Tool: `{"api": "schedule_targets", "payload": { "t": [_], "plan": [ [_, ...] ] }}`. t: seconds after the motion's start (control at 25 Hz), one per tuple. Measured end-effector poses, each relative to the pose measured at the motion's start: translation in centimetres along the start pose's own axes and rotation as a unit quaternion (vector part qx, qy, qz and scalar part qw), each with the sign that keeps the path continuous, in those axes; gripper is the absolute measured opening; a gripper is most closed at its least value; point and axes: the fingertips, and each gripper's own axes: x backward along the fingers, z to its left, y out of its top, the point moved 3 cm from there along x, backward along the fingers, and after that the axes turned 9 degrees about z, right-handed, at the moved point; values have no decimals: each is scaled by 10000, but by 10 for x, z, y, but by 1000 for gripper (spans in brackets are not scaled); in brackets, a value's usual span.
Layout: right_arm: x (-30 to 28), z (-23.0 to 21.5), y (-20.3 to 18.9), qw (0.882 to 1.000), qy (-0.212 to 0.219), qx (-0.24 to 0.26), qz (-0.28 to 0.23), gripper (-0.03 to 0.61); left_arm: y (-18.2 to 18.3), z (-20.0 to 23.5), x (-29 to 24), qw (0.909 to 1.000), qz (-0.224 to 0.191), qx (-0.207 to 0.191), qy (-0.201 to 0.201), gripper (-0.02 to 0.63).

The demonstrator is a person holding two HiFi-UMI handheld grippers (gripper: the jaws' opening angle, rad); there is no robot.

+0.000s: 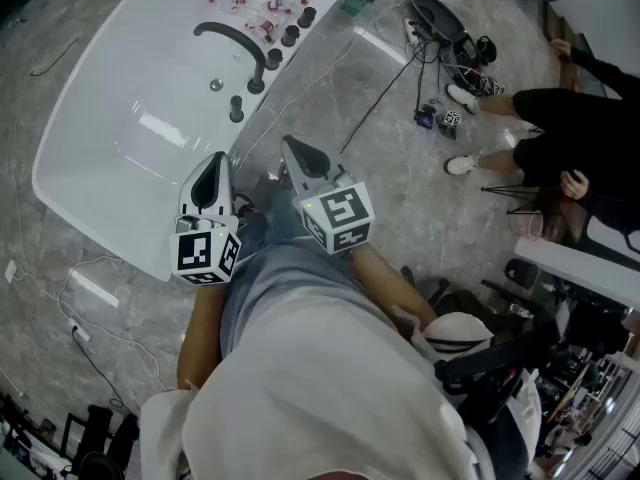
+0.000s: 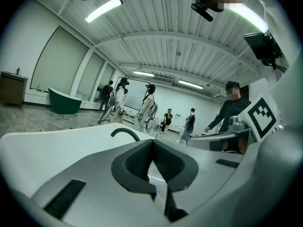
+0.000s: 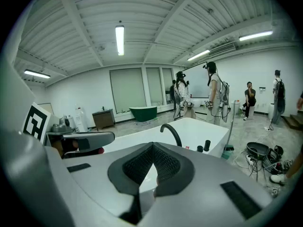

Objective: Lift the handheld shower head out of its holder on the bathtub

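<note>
The white bathtub (image 1: 90,183) lies at the upper left of the head view. A curved black spout (image 1: 235,43) and a row of black knobs (image 1: 290,36) stand on its right rim. The black upright piece nearest me on that rim (image 1: 236,108) looks like the handheld shower head in its holder. My left gripper (image 1: 220,160) hovers over the tub's near corner, short of that piece, shut with nothing in it. My right gripper (image 1: 292,146) is beside it, outside the rim, also shut and empty. The spout (image 3: 171,132) shows beyond the closed jaws in the right gripper view.
Small bottles (image 1: 255,8) sit on the tub's far end. Cables and a black dish-shaped device (image 1: 440,13) lie on the marble floor to the right. People stand at the right (image 1: 560,118), and more stand across the room (image 2: 149,105). A green tub (image 3: 143,112) stands far off.
</note>
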Motion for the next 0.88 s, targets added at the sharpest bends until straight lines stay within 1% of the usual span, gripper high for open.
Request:
{"api": "schedule_targets", "payload": {
  "t": [0.16, 0.32, 0.4, 0.52, 0.64, 0.68, 0.72, 0.76, 0.88],
  "plan": [
    [-14, -17, -5, 10000, 1, 15, 18, 14, -5, 6, -18, 9999, 3, 44, 118, 18],
    [-44, -29, -8, 9999, 101, 66, 59, 14, -10, 16, -37, 9997, 70, -46, 231, 18],
    [-66, -34, -11, 9997, 178, 91, 105, 14, -9, 23, -48, 9995, 79, -92, 298, 18],
    [-103, -46, -21, 9996, 259, 62, 109, 14, -16, 38, -73, 9990, -23, -139, 420, 18],
    [-152, -61, -46, 9992, 391, 5, 20, 17, -27, 53, -98, 9982, -146, -127, 574, 19],
    [-172, -63, -60, 9988, 474, 3, 85, 33, -32, 58, -105, 9979, -150, -123, 617, 20],
    [-195, -66, -75, 9983, 545, 14, 213, 143, -38, 64, -111, 9977, -131, -118, 656, 20],
    [-221, -68, -91, 9977, 574, 43, 368, 194, -43, 71, -117, 9975, -97, -114, 691, 20],
    [-297, -81, -137, 9957, 466, 252, 758, 207, -62, 92, -135, 9970, -17, -45, 767, 20]
  ]
}}
